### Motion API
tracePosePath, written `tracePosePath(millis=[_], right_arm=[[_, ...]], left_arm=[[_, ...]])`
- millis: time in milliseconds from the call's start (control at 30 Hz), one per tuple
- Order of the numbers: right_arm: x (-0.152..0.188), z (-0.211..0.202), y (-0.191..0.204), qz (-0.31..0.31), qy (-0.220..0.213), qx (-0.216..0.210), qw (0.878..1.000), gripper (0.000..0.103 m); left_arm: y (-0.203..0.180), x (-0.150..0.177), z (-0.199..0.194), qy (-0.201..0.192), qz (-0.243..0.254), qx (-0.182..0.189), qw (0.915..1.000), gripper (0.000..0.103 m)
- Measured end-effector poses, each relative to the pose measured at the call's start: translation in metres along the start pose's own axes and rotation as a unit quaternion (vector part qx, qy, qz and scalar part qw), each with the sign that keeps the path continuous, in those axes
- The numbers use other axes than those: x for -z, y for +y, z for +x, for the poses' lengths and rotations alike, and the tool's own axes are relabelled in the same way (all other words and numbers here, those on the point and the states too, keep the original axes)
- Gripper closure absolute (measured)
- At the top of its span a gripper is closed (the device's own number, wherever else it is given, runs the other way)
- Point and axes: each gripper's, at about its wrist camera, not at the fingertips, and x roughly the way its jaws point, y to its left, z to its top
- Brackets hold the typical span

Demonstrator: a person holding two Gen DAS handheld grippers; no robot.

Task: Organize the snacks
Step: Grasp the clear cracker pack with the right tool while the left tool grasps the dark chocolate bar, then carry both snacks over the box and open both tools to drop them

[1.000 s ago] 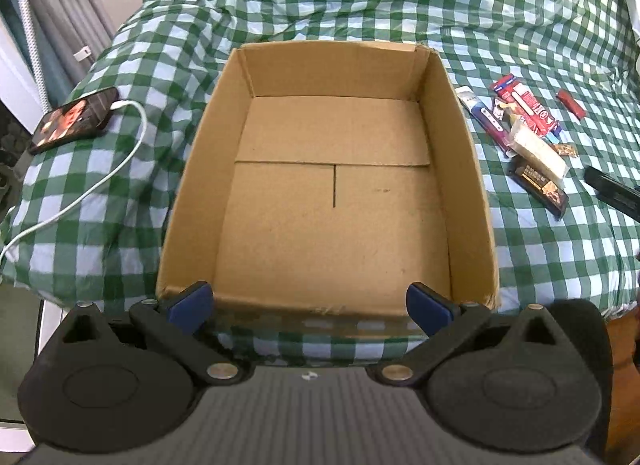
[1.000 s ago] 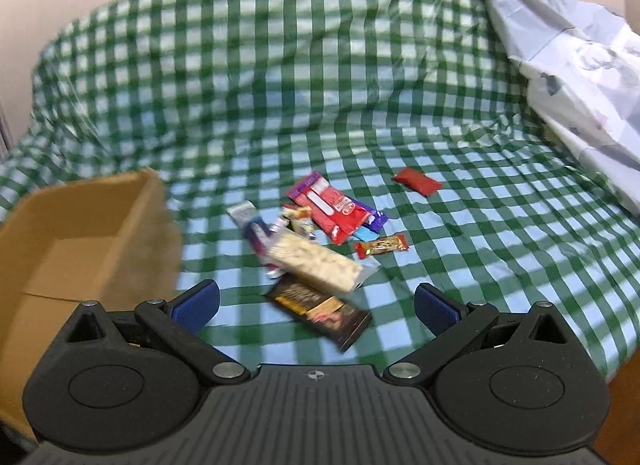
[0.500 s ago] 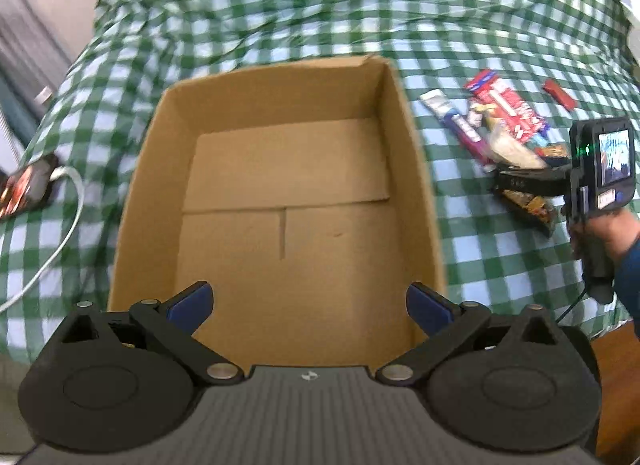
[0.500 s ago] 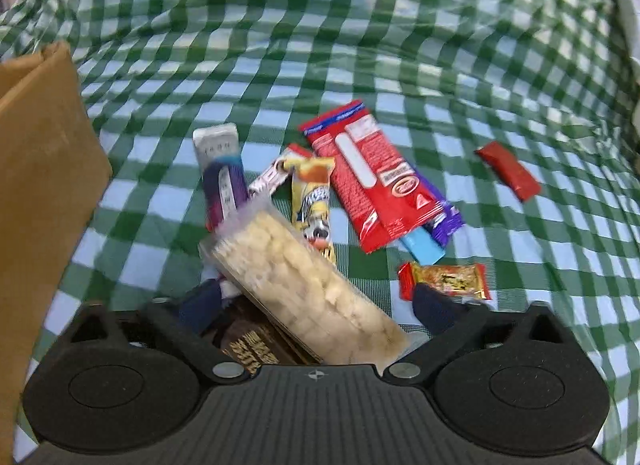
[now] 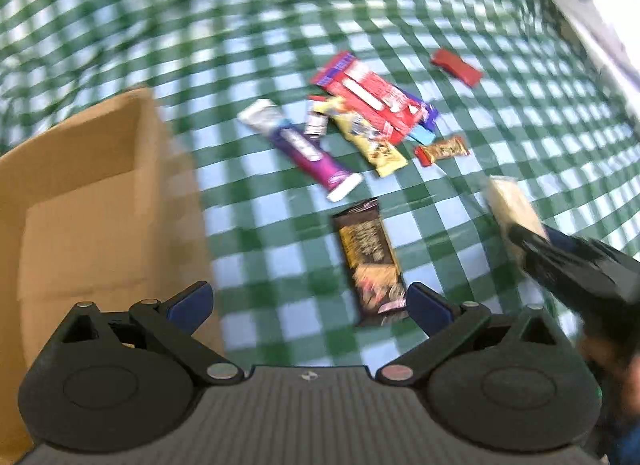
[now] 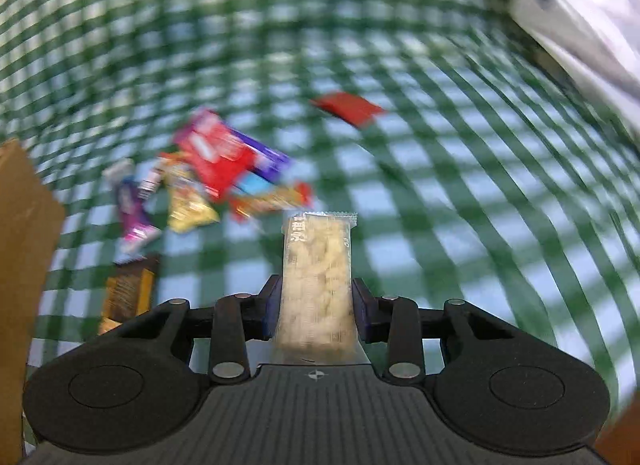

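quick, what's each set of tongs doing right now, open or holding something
Left tongs: open, nothing between them.
Right tongs: have just been closing, now shut on the clear pack of pale puffed snack.

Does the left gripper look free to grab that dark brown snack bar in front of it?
Probably yes. The left gripper is open and empty, and the dark brown bar lies flat on the checked cloth with nothing over it, apart from the other snacks.

Matt brown cardboard box (image 5: 92, 201). Soft woven checked cloth (image 5: 248, 25), slightly creased. Glossy plastic/foil snack wrappers (image 5: 360, 105). Clear shiny plastic round pale rice-cracker pack (image 6: 316, 285). Matt black plastic gripper (image 6: 316, 315) w/ metal pivot pins.
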Motion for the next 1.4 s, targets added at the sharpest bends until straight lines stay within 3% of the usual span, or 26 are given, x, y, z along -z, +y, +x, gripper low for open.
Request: tracePosePath(millis=[200, 233, 300, 333, 367, 433, 467, 700, 733, 767, 800, 833, 867, 1033, 1167, 1400], right_arm=[[0.032, 0.018, -0.021, 0.035, 0.009, 0.004, 0.999, 0.062], [0.033, 0.02, -0.023, 0.035, 0.009, 0.007, 0.999, 0.058], [0.036, 0.029, -0.022, 0.036, 0.004, 0.003, 0.999, 0.046], [0.038, 0.032, -0.018, 0.036, 0.001, -0.005, 0.999, 0.035], [0.038, 0.034, -0.017, 0.036, -0.001, -0.017, 0.999, 0.02], [0.04, 0.037, -0.011, 0.033, 0.002, -0.035, 0.999, 0.004], [0.04, 0.038, -0.01, 0.032, 0.005, -0.038, 0.999, 0.0], [0.042, 0.043, 0.011, -0.022, 0.004, 0.0, 1.0, 0.0], [0.04, 0.045, 0.014, -0.033, 0.008, 0.005, 0.999, 0.0], [0.038, 0.044, 0.014, -0.03, 0.011, 0.007, 0.999, 0.01], [0.035, 0.042, 0.012, -0.021, 0.008, 0.016, 1.0, 0.023], [0.033, 0.039, 0.011, -0.017, -0.001, 0.03, 0.999, 0.055], [0.031, 0.036, 0.01, -0.013, -0.01, 0.039, 0.999, 0.065], [0.028, 0.028, 0.008, -0.005, -0.001, 0.033, 0.999, 0.065], [0.023, -0.013, 0.024, -0.003, -0.053, 0.021, 0.998, 0.065], [0.021, -0.102, 0.08, -0.021, -0.098, -0.059, 0.993, 0.065]], left_arm=[[-0.033, -0.018, 0.082, 0.013, 0.02, -0.026, 0.9994, 0.0], [-0.034, -0.018, 0.093, 0.02, 0.022, -0.027, 0.9992, 0.0], [-0.034, -0.016, 0.116, 0.041, 0.034, -0.037, 0.9979, 0.0], [-0.031, -0.013, 0.121, 0.039, 0.033, -0.032, 0.9982, 0.0], [-0.025, -0.01, 0.12, 0.029, 0.021, -0.02, 0.9992, 0.0], [-0.009, -0.003, 0.125, 0.031, -0.029, 0.01, 0.999, 0.0], [0.001, 0.001, 0.124, 0.032, -0.049, 0.027, 0.9979, 0.0], [0.003, 0.001, 0.125, 0.034, -0.038, 0.027, 0.9983, 0.0], [0.003, -0.001, 0.122, 0.032, -0.038, 0.023, 0.9985, 0.01], [0.001, -0.003, 0.113, 0.024, -0.039, 0.024, 0.9986, 0.02], [0.002, -0.004, 0.108, 0.009, -0.04, 0.028, 0.9988, 0.05], [0.003, -0.006, 0.103, 0.003, -0.039, 0.032, 0.9987, 0.06], [0.005, -0.007, 0.099, 0.002, -0.041, 0.035, 0.9986, 0.06], [0.013, 0.002, 0.058, -0.026, -0.051, 0.053, 0.997, 0.06], [0.023, 0.021, -0.005, -0.067, -0.035, 0.089, 0.9931, 0.06], [0.084, 0.08, -0.091, -0.103, -0.054, 0.093, 0.9888, 0.06]])
